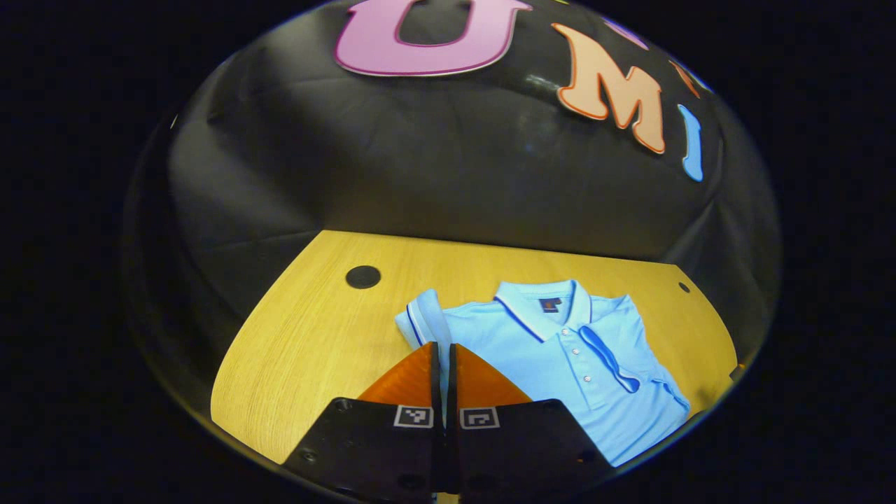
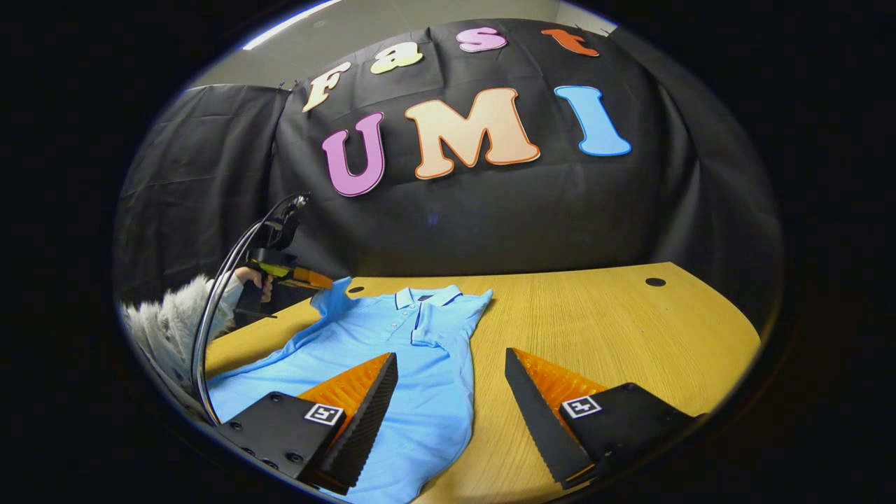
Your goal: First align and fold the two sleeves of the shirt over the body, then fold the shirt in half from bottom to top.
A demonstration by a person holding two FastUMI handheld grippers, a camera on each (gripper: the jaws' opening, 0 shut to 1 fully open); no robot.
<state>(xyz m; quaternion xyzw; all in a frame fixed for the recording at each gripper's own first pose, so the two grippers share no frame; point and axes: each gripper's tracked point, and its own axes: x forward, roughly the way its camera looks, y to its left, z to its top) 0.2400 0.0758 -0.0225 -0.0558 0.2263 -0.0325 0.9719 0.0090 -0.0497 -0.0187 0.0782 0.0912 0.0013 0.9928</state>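
A light blue polo shirt (image 2: 392, 364) lies front up on a wooden table (image 2: 630, 329), collar toward the far wall. The cloth is soft knit with darker blue piping on the collar and cuffs and a row of small white buttons down the placket. In the left gripper view the shirt's (image 1: 560, 357) near hem is cut off by the picture's edge.

One sleeve (image 2: 437, 318) is already folded across the chest, its cuff lying flat beside the buttons. The other sleeve (image 1: 425, 318) is lifted off the table, and the left gripper (image 1: 444, 364) is clamped on it: the two wedge-shaped fingers stand pressed together with a strip of blue cloth between them. How much cloth they hold is hidden behind the fingers.

In the right gripper view that same gripper (image 2: 308, 278) appears far off at the shirt's left shoulder, held by a hand (image 2: 253, 280) in a fuzzy grey sleeve (image 2: 175, 325), with a dark cable (image 2: 224, 294) arching over it.

The right gripper (image 2: 451, 381) hovers over the shirt's near right edge, its ridged fingers spread wide apart, holding nothing.

The table is pale yellow wood grain with a curved edge and small round black holes (image 1: 362, 276).
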